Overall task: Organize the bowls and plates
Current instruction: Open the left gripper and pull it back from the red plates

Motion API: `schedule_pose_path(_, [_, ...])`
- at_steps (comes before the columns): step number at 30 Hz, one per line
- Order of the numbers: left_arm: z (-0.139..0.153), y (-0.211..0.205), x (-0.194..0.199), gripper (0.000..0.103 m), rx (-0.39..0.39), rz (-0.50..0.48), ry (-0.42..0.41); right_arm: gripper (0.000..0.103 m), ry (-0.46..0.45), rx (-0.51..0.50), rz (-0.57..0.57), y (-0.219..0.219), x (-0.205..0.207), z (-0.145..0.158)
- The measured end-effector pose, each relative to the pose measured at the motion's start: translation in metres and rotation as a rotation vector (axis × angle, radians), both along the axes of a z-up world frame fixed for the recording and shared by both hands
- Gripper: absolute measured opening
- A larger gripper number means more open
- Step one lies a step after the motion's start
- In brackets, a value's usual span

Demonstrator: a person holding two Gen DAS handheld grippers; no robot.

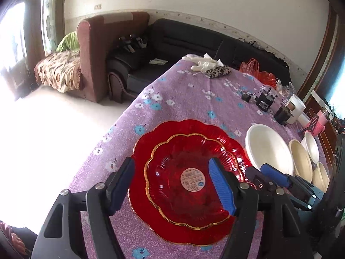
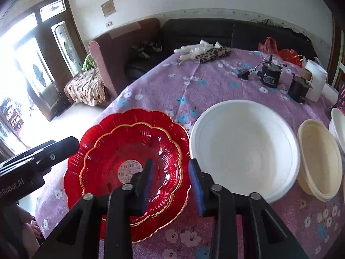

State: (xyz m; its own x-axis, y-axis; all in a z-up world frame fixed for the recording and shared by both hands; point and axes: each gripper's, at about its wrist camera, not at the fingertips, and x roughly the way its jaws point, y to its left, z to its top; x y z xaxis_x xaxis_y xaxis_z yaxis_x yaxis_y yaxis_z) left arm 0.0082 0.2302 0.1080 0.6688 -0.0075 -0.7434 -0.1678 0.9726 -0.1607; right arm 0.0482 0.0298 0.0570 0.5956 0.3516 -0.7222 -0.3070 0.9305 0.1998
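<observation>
Here both grippers' fingers [image 1: 222, 187] [image 2: 195, 183] gape empty over nested red plates [image 1: 183, 183], partly hiding them.

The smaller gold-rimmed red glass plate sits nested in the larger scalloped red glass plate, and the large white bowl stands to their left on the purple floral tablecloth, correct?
One detail is off. The smaller gold-rimmed red glass plate does sit nested in the larger scalloped red glass plate, but the large white bowl stands to their right, as the right wrist view shows, on the purple floral tablecloth.
</observation>
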Motion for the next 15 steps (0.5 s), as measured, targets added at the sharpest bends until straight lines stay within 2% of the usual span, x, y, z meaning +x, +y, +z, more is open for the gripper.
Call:
schedule_pose_path(8, [0.014, -0.042, -0.026, 0.085, 0.15, 0.03, -0.076, 0.053, -0.057, 0.043, -0.034, -0.04, -0.028, 0.009])
schedule_pose_path(15, [0.019, -0.092, -0.035, 0.085, 0.246, -0.046, -0.096, 0.054, -0.077, 0.076, -0.112, -0.094, -0.048, 0.003])
